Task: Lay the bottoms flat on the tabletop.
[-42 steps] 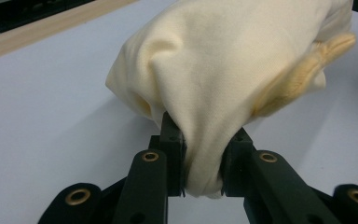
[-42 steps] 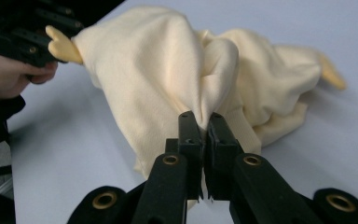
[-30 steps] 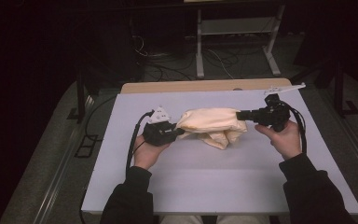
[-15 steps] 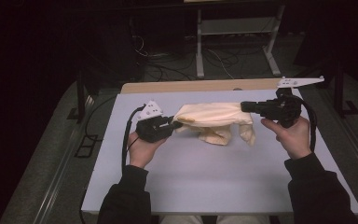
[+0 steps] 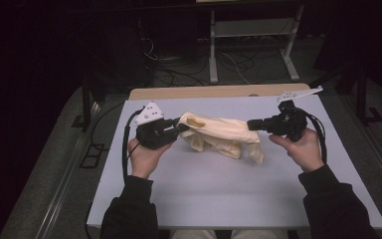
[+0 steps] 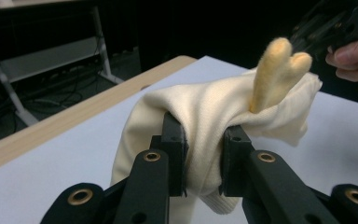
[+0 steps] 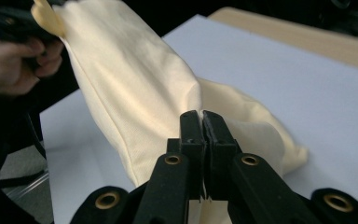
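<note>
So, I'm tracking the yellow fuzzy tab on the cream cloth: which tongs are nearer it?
Left. The left tongs clamp the cream cloth just beside the yellow fuzzy tab; the right tongs pinch its far end.

a pale grey counter with a wooden strip along its far edge; nothing rests flat on it.

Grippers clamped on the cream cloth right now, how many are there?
2. The left gripper pinches a thick bunch at one end of the cream cloth; the right gripper is shut on a thin edge at the other end, above the table.
</note>
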Tool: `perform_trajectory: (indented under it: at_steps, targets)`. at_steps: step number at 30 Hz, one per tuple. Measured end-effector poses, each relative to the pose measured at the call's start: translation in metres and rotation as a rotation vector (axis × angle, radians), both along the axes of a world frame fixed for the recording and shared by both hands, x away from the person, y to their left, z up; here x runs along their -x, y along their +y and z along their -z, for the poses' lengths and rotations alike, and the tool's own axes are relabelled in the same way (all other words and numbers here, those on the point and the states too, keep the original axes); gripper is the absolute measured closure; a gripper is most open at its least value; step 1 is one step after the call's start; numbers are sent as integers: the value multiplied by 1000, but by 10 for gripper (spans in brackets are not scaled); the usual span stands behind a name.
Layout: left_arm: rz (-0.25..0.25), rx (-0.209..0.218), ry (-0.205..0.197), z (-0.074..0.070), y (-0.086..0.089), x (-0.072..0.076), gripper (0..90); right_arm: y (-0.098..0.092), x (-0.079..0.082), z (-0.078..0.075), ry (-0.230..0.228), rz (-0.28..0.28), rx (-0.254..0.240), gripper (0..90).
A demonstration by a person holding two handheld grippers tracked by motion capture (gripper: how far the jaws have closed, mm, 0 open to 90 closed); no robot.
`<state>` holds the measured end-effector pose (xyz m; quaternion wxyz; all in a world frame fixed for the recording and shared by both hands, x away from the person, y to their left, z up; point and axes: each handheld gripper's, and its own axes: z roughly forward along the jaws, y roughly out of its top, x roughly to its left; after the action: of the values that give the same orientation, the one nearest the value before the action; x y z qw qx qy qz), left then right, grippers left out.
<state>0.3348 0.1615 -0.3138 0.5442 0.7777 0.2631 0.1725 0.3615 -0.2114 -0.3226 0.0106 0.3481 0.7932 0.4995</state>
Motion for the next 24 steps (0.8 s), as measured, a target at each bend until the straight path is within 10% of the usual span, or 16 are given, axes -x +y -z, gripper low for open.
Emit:
perform_trajectory:
  at_steps: [11,24]
  targets:
    - [27,-31,56,11,-7,-6,744,3,-15,33,113,-3,28,856]
    - [71,-30,91,18,-22,-8,745,-7,-6,15,-5,11,-29,638]
